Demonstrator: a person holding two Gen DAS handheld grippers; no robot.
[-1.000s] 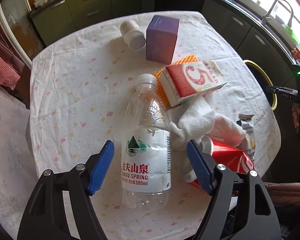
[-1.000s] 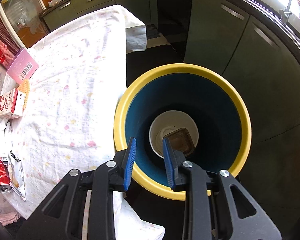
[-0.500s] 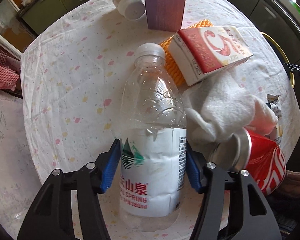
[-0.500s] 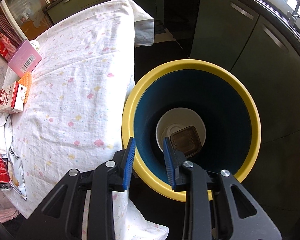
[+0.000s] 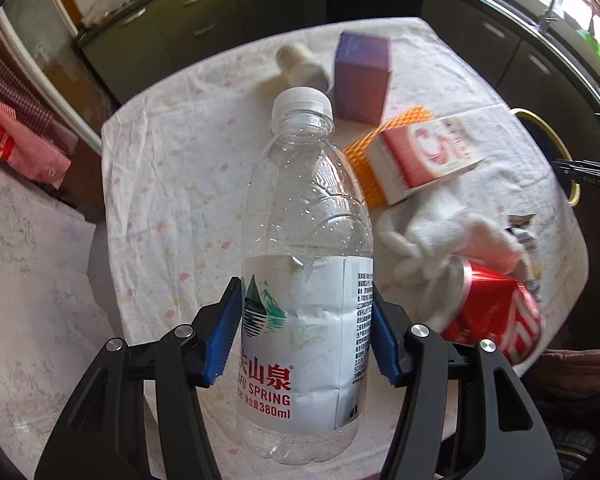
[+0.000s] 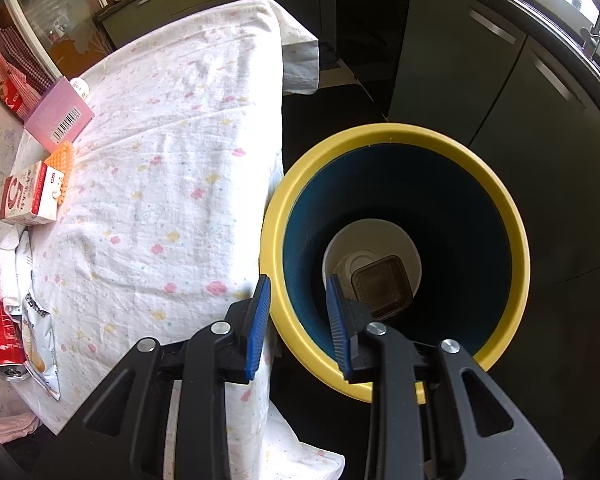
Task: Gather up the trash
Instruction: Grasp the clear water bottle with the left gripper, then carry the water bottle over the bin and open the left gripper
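Observation:
A clear water bottle (image 5: 306, 208) with a white cap and a white label hangs above the flowered tablecloth (image 5: 172, 184). My left gripper (image 5: 305, 320) is shut on its labelled lower half, one blue pad on each side. On the table to the right lie a crushed red can (image 5: 496, 316), a white cloth (image 5: 440, 236) and a red and white carton (image 5: 424, 156). My right gripper (image 6: 298, 312) is shut on the yellow rim of a blue-lined bin (image 6: 512, 216) beside the table's edge. A brown square tub (image 6: 380, 288) and a white lid lie at the bin's bottom.
A purple box (image 5: 362, 80), a white jar on its side (image 5: 300, 64) and an orange mesh pad (image 5: 364, 152) lie at the table's far side. A snack wrapper (image 6: 36, 344) sits by the can (image 6: 2, 328). Dark cabinets (image 6: 480, 60) stand behind the bin.
My left gripper's jaws closed onto the bottle, which lay on the cloth, and now it is raised off the table. The right gripper stayed on the bin's rim.

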